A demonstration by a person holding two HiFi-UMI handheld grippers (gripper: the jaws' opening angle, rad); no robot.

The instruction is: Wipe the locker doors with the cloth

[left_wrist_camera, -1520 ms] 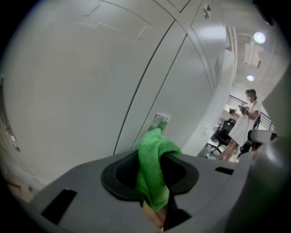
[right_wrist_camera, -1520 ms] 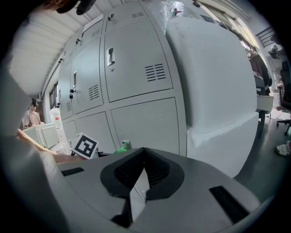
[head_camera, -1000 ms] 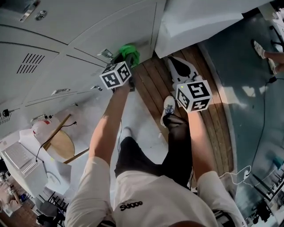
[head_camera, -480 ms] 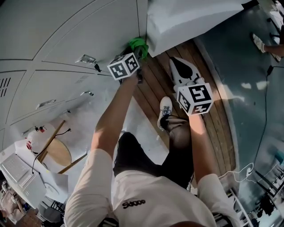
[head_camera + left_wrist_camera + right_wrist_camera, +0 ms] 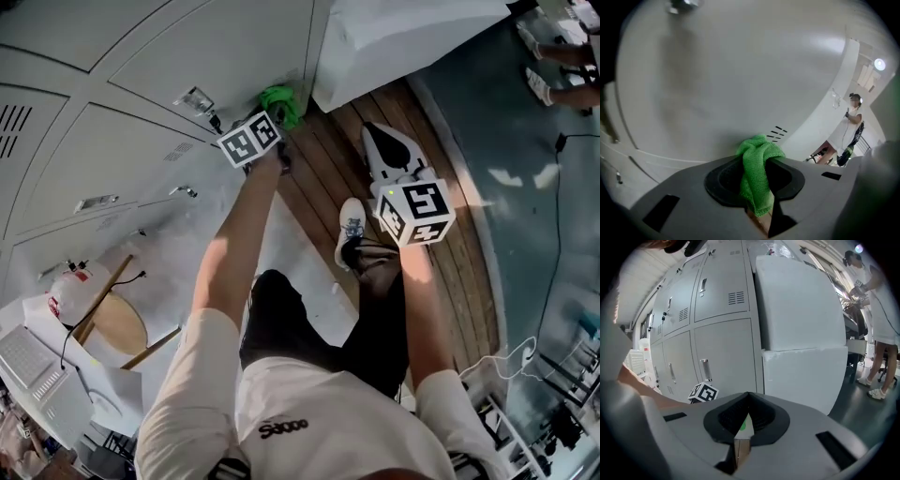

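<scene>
My left gripper [image 5: 757,183] is pinching the green cloth [image 5: 761,152], with the bunched end right at a grey locker door [image 5: 717,79] and vent slots [image 5: 778,132] just past it. Head view puts it by the door's right edge, tight beside a white block [image 5: 394,37], with open wood floor [image 5: 319,164] below. My right gripper [image 5: 743,427] hangs well apart, jaws pressed together and empty. Only its view shows the locker row [image 5: 722,352] and a handle [image 5: 705,370].
</scene>
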